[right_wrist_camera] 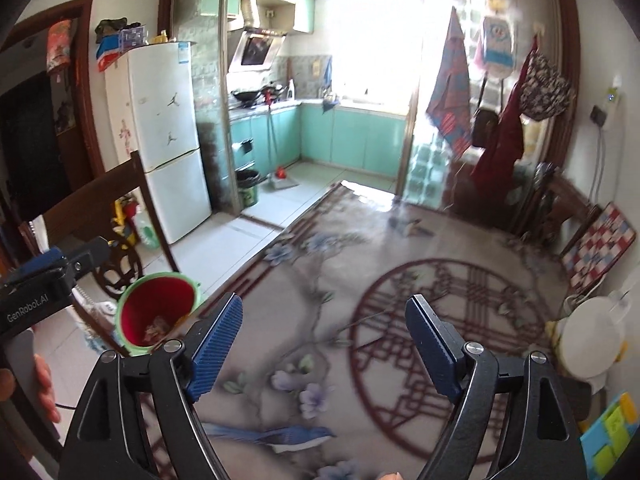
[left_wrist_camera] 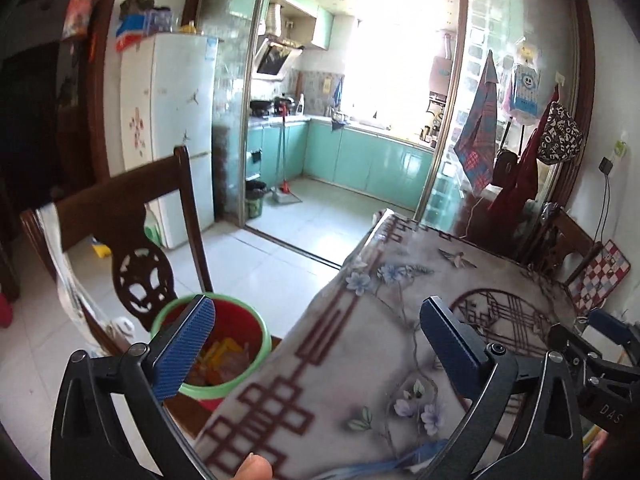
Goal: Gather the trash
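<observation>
Trash bin aside (both jaws wide, empty)

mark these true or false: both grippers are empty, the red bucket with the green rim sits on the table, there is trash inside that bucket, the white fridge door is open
1. The left gripper and the right gripper both stand open with nothing between their blue pads: true.
2. The red bucket with the green rim sits on the flower-patterned tablecloth: false. It stands beside the table's edge, near the dark carved wooden chair.
3. Trash lies inside the bucket: true; orange and yellow scraps show at the bottom.
4. The tall white fridge has its door open: false. Both doors are closed.
</observation>
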The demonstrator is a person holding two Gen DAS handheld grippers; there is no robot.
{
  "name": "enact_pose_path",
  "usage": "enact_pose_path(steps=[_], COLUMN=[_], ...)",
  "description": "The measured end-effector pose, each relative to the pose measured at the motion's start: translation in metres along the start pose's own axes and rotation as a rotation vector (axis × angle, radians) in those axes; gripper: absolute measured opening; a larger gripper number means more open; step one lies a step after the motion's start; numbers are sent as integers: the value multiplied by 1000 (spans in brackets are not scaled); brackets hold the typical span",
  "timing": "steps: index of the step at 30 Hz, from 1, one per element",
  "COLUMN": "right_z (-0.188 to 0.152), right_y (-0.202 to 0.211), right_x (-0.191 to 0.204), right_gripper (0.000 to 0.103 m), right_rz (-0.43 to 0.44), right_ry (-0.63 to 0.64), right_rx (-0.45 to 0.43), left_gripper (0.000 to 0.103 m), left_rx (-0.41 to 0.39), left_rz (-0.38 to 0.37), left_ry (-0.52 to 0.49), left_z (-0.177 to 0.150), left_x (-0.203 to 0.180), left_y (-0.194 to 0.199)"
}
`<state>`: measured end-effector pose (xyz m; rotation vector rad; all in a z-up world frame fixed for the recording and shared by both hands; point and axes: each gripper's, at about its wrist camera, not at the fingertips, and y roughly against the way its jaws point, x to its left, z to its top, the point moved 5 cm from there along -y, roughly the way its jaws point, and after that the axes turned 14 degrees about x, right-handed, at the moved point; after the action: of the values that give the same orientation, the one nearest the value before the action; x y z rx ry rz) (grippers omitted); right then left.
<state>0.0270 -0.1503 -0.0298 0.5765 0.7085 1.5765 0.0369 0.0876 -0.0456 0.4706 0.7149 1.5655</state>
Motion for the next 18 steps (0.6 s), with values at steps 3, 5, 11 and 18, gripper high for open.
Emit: enact_pose_path(steps=[3, 5, 11, 18], right_z=[1, 3, 5, 5], right_y=[14, 20, 21, 20], right_x=[-6, -8, -9, -17], right_gripper=[85, 94, 96, 96], right_rz=[-10, -11, -42, -72], right_ry=[-13, -25, -30, -55], right_rx=[-53, -72, -77, -93], left_gripper=[103, 103, 103, 103], left_rx=[-38, -61, -78, -53], left_rz=[36, 43, 14, 27], left_ry=[-8, -6, -60, -44], left_z=[4, 5, 7, 8], left_x=[-11, -16, -35, -34], left_y=[8, 13, 16, 12])
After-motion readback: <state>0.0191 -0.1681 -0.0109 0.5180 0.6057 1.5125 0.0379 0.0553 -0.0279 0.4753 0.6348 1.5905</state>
